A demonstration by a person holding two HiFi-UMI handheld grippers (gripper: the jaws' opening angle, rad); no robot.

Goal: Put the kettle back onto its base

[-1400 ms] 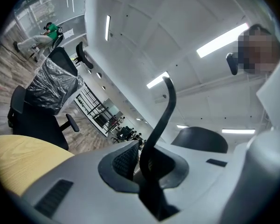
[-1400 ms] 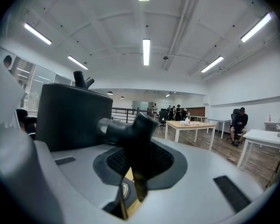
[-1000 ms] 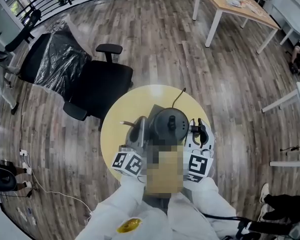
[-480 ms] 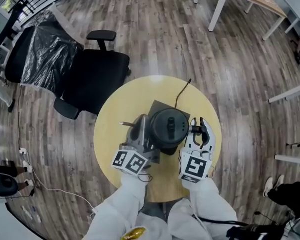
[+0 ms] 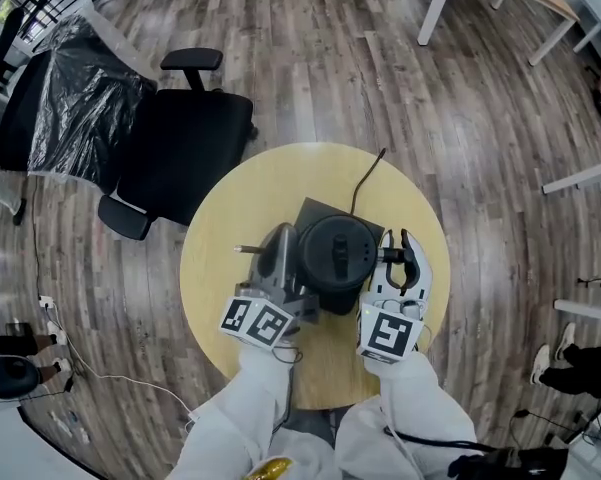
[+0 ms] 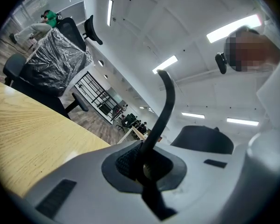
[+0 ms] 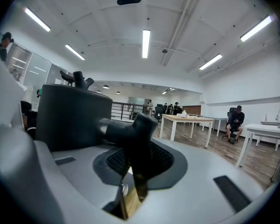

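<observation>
The kettle (image 5: pixel 338 255) stands upright, long axis vertical, so you look straight down on its round black lid. You cannot tell from above which way its spout points. Under the kettle sits the dark square base (image 5: pixel 315 215), turned corner-on to you. A corner of the base shows past the kettle's far-left side.

A thin cord (image 5: pixel 365 178) runs from behind the kettle toward the far edge of the round yellow table (image 5: pixel 235 208). The kettle and base sit roughly at the table's middle.

Your left gripper (image 5: pixel 278 258) lies just to the kettle's left. In the left gripper view its jaws read as one thin black curved bar with no gap and nothing between them. The kettle's lid rises to their right.

Your right gripper (image 5: pixel 404 253) lies just to the kettle's right. Its black jaws are pressed together and hold nothing. In the right gripper view the kettle's wall fills the space to their left. Whether the jaws touch that wall is unclear.

Far-left of the kettle, off the table, stands a black office chair (image 5: pixel 180 148). Further left of the kettle is a seat wrapped in black plastic (image 5: pixel 75 98). Nothing lies on the table around the kettle other than the grippers and the cord.
</observation>
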